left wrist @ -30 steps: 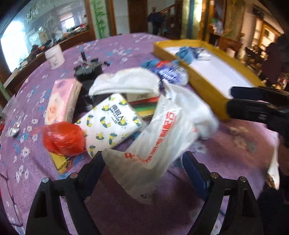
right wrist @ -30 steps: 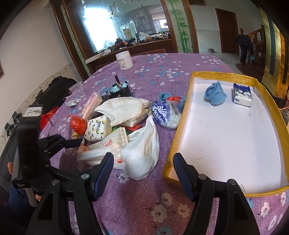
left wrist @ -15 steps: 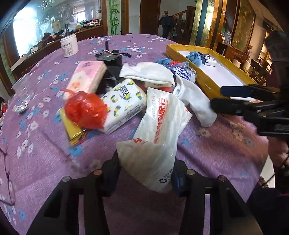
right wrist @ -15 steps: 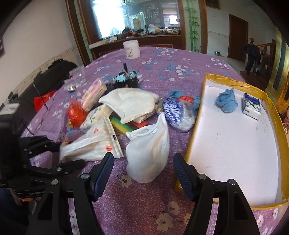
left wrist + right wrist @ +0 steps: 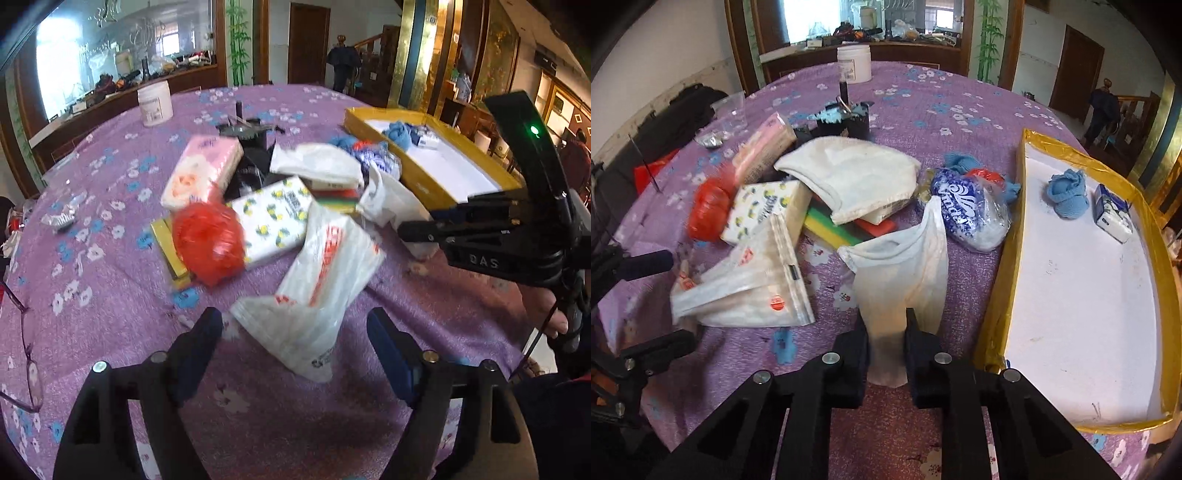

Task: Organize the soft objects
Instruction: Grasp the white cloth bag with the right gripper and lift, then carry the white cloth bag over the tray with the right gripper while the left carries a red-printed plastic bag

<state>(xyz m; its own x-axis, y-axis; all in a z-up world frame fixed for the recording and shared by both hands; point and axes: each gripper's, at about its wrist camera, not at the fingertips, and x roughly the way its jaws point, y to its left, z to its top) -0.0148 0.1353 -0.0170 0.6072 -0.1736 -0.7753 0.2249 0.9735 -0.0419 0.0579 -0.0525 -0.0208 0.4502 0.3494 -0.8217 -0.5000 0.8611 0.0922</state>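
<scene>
My right gripper (image 5: 886, 336) is shut on the near end of a white cloth (image 5: 905, 266), which rises off the purple table toward the pile. The cloth also shows in the left wrist view (image 5: 388, 201), with the right gripper (image 5: 410, 230) on it. My left gripper (image 5: 295, 328) is open, its fingers either side of a white plastic bag with red print (image 5: 317, 291), also in the right wrist view (image 5: 750, 291). A yellow tray (image 5: 1001, 280) at right holds a blue knit item (image 5: 1065, 194) and a small tissue pack (image 5: 1113, 216).
The pile holds a red bag (image 5: 208, 242), a lemon-print tissue pack (image 5: 273, 218), a pink tissue pack (image 5: 201, 171), a white towel (image 5: 857, 177), a blue-white bag (image 5: 967, 218) and coloured sponges (image 5: 834, 229). A white jar (image 5: 854, 63) stands far back. Glasses (image 5: 26, 350) lie left.
My right gripper has closed on the white cloth's near end. My left gripper, closed on the plastic bag half a second ago, has opened.
</scene>
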